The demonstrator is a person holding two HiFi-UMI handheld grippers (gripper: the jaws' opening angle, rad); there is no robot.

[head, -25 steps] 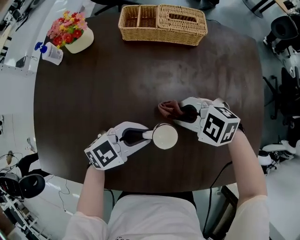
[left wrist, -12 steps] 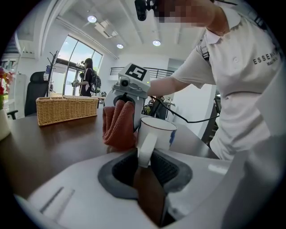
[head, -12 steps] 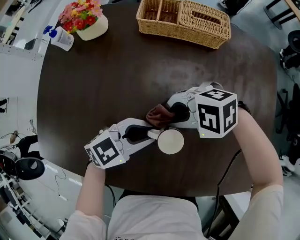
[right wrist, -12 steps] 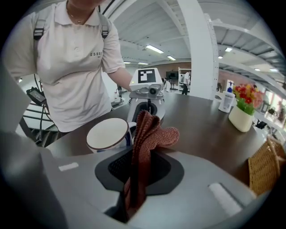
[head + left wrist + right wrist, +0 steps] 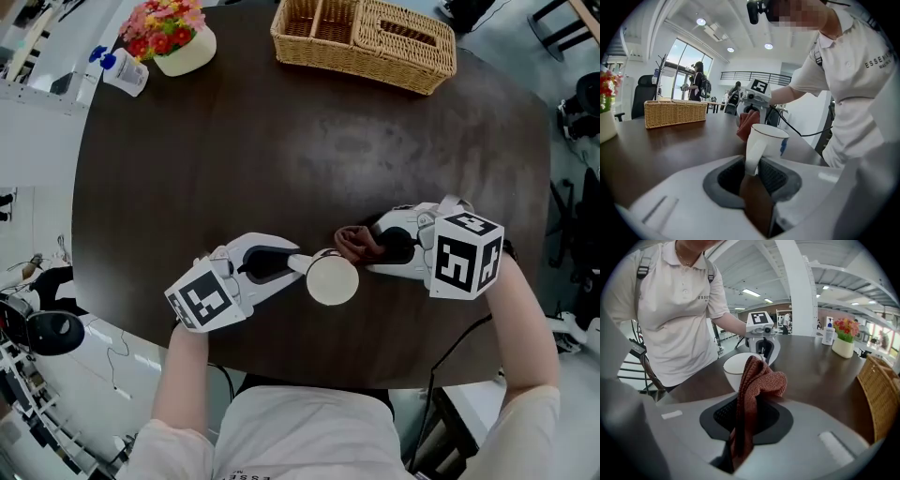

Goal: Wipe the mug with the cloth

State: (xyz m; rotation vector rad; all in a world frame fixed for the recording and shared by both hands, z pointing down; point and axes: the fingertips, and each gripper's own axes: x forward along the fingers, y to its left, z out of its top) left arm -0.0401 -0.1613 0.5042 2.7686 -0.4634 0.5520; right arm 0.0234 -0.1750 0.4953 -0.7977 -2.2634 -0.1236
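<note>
A white mug (image 5: 331, 278) stands near the table's front edge, its handle (image 5: 753, 154) clamped between the jaws of my left gripper (image 5: 298, 263). The mug (image 5: 768, 141) has a thin gold rim and a blue mark on its side. My right gripper (image 5: 373, 247) is shut on a reddish-brown knitted cloth (image 5: 356, 245), which bunches out of the jaws just right of the mug. In the right gripper view the cloth (image 5: 754, 394) hangs upright in front of the mug (image 5: 738, 369). From the frames I cannot tell whether cloth and mug touch.
A wicker basket (image 5: 366, 39) stands at the far edge of the dark round table (image 5: 234, 169). A white pot of flowers (image 5: 176, 37) and a small pump bottle (image 5: 122, 70) sit at the far left. Chairs and cables lie beyond the table's right side.
My right gripper with the cloth has moved from the mug's upper left, over my left gripper, to its right side. The mug and my left gripper have barely shifted.
</note>
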